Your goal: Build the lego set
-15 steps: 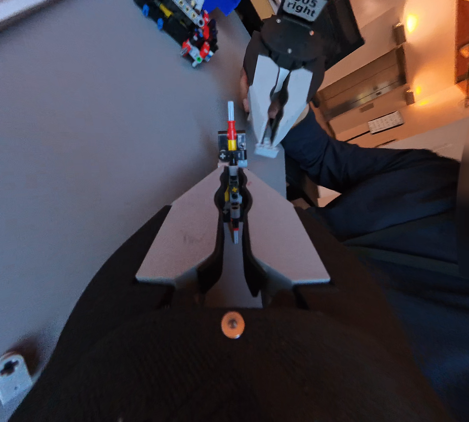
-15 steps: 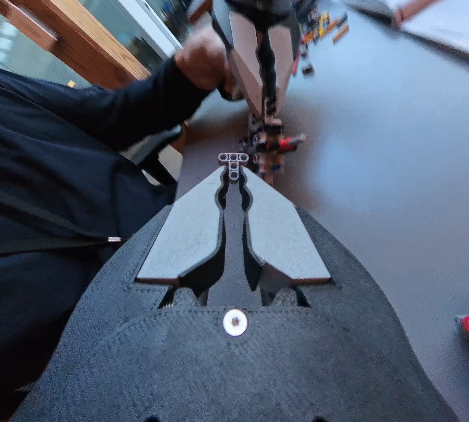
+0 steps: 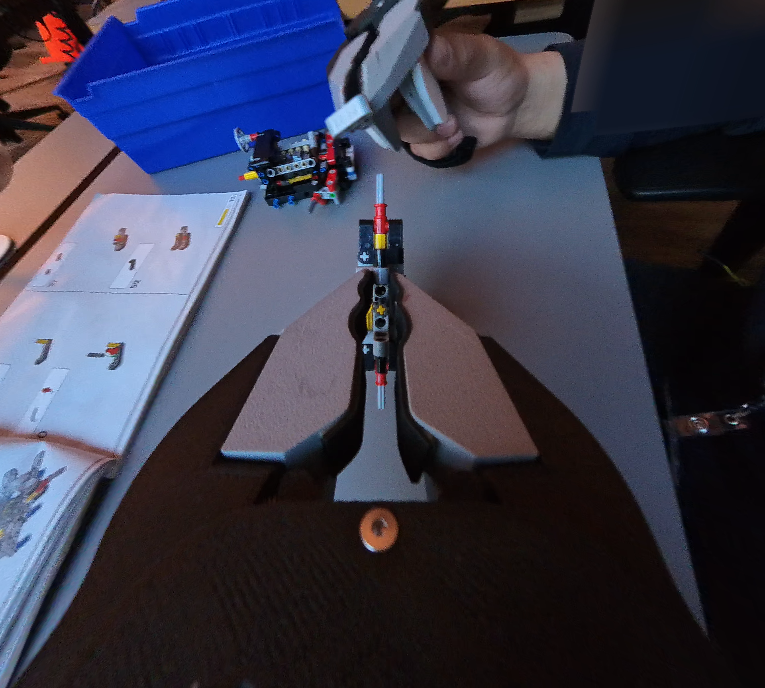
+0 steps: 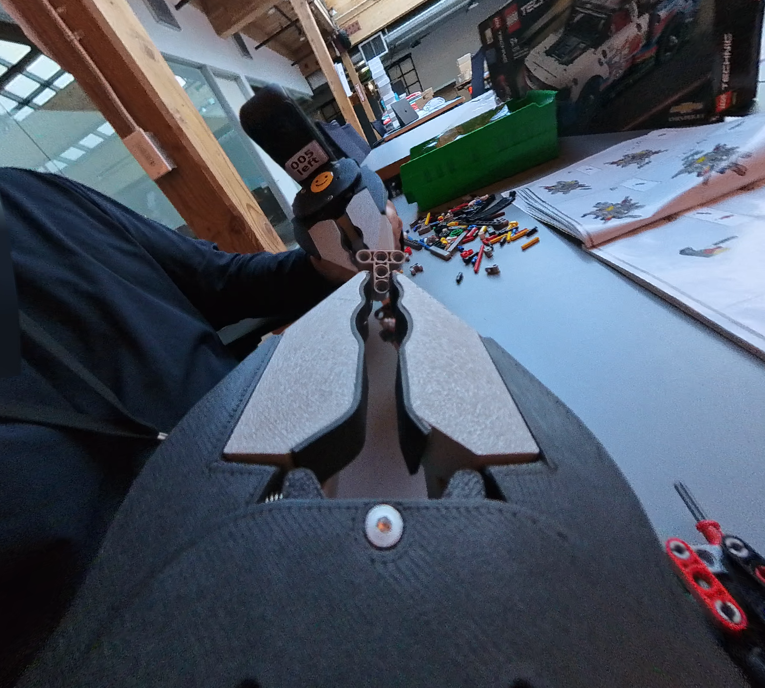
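Above a grey table (image 3: 517, 295), the left gripper (image 3: 381, 275) clamps a slim brick sub-assembly (image 3: 380, 308) of grey beams with yellow and red collars on a pale axle, its black end jutting past the fingertips. Beyond it, the right gripper (image 4: 381, 279) pinches a tan T-shaped beam (image 4: 380, 264), near a blue bin (image 3: 207, 68).

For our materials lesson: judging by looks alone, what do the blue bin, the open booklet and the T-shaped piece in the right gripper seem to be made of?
Blue bin: likely moulded plastic; uniform colour, ribbed walls.
Open booklet: paper; thin printed pages, curling.
T-shaped piece: probably hard plastic; smooth grey, round holes.
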Tool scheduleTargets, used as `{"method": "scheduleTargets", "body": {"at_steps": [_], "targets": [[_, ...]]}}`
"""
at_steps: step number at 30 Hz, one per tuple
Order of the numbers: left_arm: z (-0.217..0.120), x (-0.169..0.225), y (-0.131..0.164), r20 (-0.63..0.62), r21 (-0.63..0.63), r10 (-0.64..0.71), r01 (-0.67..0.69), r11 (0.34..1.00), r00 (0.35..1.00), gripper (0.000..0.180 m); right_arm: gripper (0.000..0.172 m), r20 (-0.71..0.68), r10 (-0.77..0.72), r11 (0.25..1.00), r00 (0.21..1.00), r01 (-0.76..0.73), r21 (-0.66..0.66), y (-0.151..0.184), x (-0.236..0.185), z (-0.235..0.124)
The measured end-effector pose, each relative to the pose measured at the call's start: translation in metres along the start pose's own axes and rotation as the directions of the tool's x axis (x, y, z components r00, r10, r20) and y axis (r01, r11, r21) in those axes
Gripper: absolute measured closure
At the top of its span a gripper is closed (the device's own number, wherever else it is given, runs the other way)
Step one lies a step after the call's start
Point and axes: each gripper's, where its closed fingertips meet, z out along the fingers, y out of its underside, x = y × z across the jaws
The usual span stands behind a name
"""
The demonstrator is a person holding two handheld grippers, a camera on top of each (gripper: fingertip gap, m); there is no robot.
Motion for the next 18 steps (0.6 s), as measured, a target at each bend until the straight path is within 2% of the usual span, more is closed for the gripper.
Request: {"method": "scheduleTargets", "body": {"at_steps": [4,8,13,18], "targets": [[0.001,0.024,0.001,-0.089,0.048,-0.109,0.113,0.992,0.99,0.176,0.168,0.061,-0.028,1.0,0.998,0.028,0.001,0.001,-0.014,0.007],[0.004,0.039,0.004,-0.167,0.062,-0.252,0.265,0.962,0.953,0.175,0.168,0.105,0.035,0.999,0.994,-0.036,0.008,0.002,-0.015,0.009],[0.003,0.035,0.003,-0.212,0.101,-0.418,0.446,0.889,0.883,0.175,0.168,0.13,0.136,0.99,0.982,-0.138,0.003,0.005,-0.011,0.011],[0.008,0.032,0.009,-0.224,0.087,-0.486,0.514,0.854,0.845,0.175,0.168,0.117,0.206,0.978,0.972,-0.2,-0.063,0.015,-0.024,0.024]]}}
